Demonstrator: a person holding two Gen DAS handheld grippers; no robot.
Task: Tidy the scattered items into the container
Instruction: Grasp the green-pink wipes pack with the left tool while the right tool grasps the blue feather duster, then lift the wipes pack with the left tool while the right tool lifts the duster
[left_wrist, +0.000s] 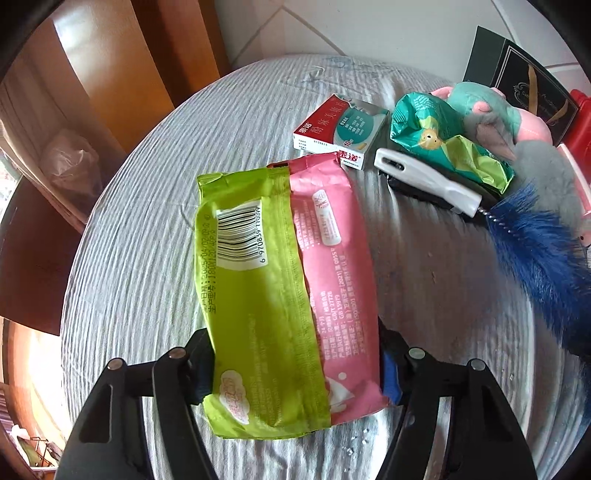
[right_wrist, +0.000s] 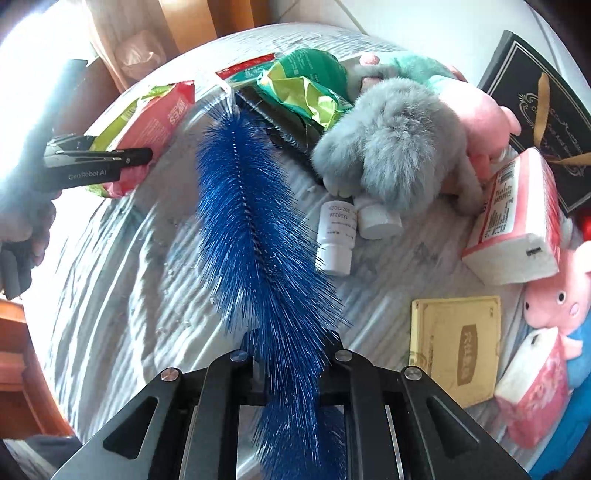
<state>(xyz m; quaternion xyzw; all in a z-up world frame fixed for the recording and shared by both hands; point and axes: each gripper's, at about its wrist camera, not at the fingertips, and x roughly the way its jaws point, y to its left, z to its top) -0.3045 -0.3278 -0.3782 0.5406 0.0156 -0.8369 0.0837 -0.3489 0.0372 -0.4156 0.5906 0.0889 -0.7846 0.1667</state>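
A wipes pack (left_wrist: 266, 280), green on one half and pink on the other, lies lengthwise between the fingers of my left gripper (left_wrist: 295, 373), whose pads press on its two long sides. The right wrist view shows that left gripper (right_wrist: 110, 162) at the left, held by a hand, with the pack (right_wrist: 155, 114) in it. My right gripper (right_wrist: 291, 350) is shut on the bristle end of a long blue bottle brush (right_wrist: 243, 206). The brush's white handle (left_wrist: 424, 181) rests by a crumpled green bag (left_wrist: 443, 140).
All lies on a bed with a grey ribbed sheet (left_wrist: 147, 258). Around are a red-and-white medicine box (left_wrist: 340, 129), a grey plush toy (right_wrist: 399, 147), two white bottles (right_wrist: 336, 236), pink tissue packs (right_wrist: 517, 221), a yellow box (right_wrist: 454, 343), a black gift box (right_wrist: 535, 110) and a pink pig plush (right_wrist: 557, 302).
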